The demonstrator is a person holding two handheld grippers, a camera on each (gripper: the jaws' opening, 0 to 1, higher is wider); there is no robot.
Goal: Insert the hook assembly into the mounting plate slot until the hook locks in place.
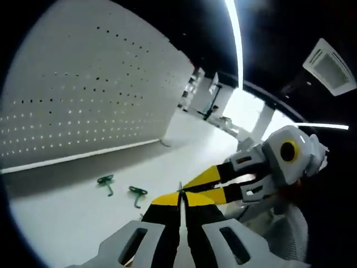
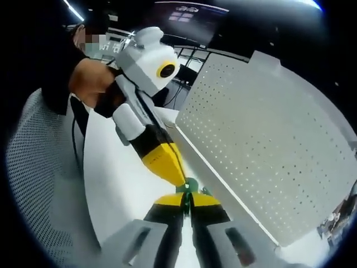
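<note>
Hook [image 2: 191, 186] — green, pinched between the closed right gripper [image 2: 188, 207] and the left gripper's [image 1: 180, 196] shut tips — sits above the white table [image 2: 120, 190], near the pegboard [image 2: 262, 145]. Two spare hooks [image 1: 105, 181] lie below it.

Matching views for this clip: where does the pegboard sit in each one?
Left gripper view: pegboard in the upper left, standing on the table.
Right gripper view: pegboard across the right half, its bottom edge running diagonally.
Shared landmark: left gripper, yellow tip at the green hook in the right gripper.
</note>
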